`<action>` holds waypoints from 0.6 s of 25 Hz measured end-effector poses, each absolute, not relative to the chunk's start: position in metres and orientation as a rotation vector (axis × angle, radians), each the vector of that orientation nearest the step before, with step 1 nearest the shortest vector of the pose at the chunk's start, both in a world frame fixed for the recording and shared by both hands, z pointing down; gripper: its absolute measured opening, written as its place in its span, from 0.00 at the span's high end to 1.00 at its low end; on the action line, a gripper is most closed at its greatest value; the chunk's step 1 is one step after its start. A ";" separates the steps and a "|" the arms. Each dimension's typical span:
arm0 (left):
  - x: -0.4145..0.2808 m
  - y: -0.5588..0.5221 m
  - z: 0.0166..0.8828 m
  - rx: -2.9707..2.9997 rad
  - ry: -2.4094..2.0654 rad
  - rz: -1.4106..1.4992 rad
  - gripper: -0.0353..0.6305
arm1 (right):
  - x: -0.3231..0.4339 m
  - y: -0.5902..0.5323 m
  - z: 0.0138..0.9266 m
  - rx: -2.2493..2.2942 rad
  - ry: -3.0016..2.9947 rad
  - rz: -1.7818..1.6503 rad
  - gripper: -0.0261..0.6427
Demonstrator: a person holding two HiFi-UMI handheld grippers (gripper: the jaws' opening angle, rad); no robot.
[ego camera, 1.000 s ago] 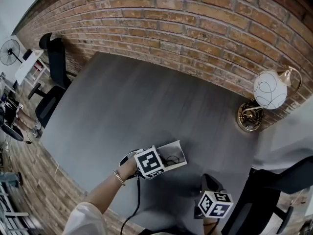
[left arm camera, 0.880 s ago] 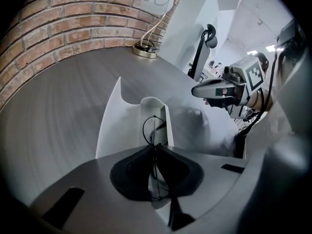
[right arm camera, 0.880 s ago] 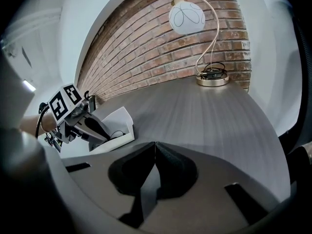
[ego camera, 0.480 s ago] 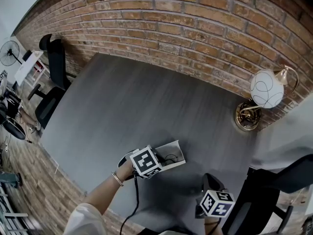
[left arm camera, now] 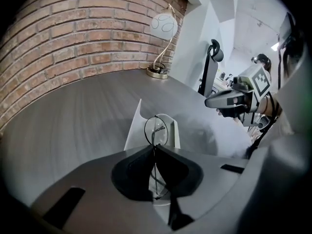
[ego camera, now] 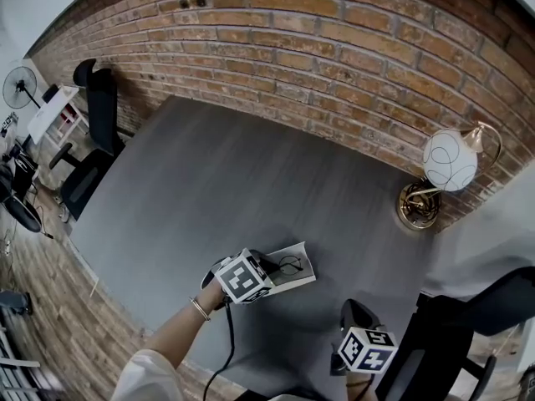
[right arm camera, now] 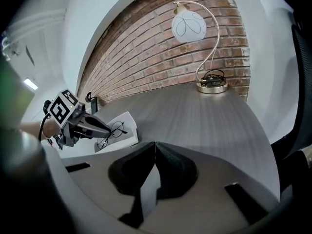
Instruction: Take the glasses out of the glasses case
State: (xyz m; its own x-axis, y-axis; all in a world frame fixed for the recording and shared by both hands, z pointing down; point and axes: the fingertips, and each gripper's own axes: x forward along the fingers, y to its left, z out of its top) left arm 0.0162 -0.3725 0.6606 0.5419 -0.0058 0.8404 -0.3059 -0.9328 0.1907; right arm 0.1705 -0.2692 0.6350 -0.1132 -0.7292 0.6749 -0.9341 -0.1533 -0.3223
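text: none readable | labels: none | brands: none | numbers: none | signs: none

A globe lamp (ego camera: 449, 161) stands beside the brick wall (ego camera: 334, 40).

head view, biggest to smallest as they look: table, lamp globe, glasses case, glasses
1. table
2. lamp globe and glasses case: about alike. The case is partly hidden by the left gripper and the globe stands nearer the camera, so I won't rank these two.
3. glasses
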 end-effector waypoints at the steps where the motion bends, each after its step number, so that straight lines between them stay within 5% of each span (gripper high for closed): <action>1: 0.016 -0.374 0.659 2.470 -0.270 1.329 0.90 | 0.171 -0.269 0.634 1.895 -1.850 1.121 0.91; 15: 0.023 -0.390 0.604 2.649 -0.540 0.991 0.90 | 0.184 -0.261 0.609 1.930 -1.856 1.029 0.91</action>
State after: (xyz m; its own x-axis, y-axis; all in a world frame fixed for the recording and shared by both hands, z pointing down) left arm 0.0227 -0.3903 0.6045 0.6978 -0.2501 0.6712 -0.4288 -0.8965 0.1117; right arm 0.1844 -0.2614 0.6089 -0.0739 -0.7578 0.6483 -0.9513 -0.1414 -0.2738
